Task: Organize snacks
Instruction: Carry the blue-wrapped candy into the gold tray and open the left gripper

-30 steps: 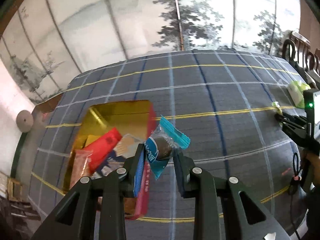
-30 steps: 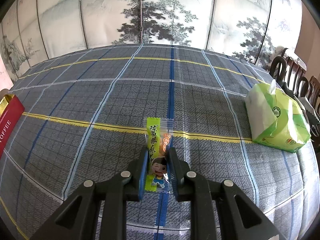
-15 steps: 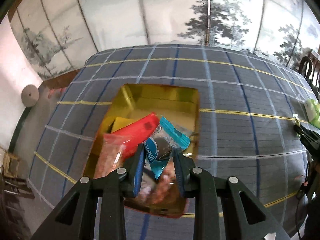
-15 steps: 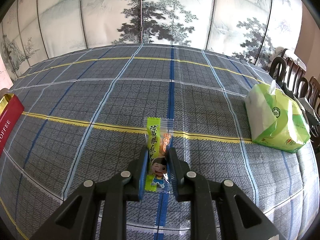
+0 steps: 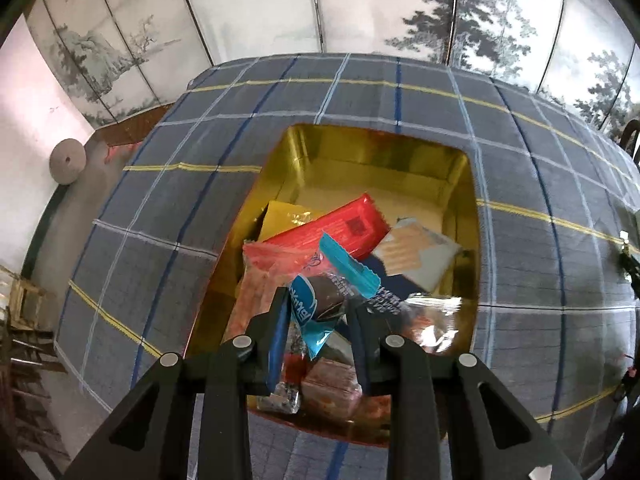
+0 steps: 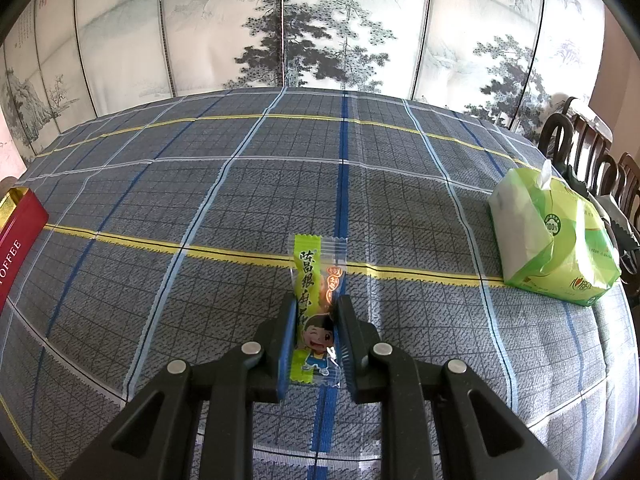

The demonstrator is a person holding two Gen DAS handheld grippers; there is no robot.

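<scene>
While the left claw (image 5: 318, 312) pinched a blue-wrapped chocolate snack (image 5: 320, 304), the left wrist view showed it hanging directly over the gold-lined tin (image 5: 372, 160), whose open mouth spread from 12 to 6 o'clock beneath it. The snack's long axis ran from 1 to 7 o'clock, above the red packet (image 5: 340, 226) and the other wrappers. A second earlier the tin sat off at 9 o'clock; it had since come under the claw.

Seen from the right wrist, the right claw (image 6: 316, 332) was pressed together on a green candy packet (image 6: 314, 300), long axis toward 12 o'clock, over the plaid counter (image 6: 200, 220). The tin's red wall (image 6: 18, 236) lay far at 9 o'clock; nothing there had changed.
</scene>
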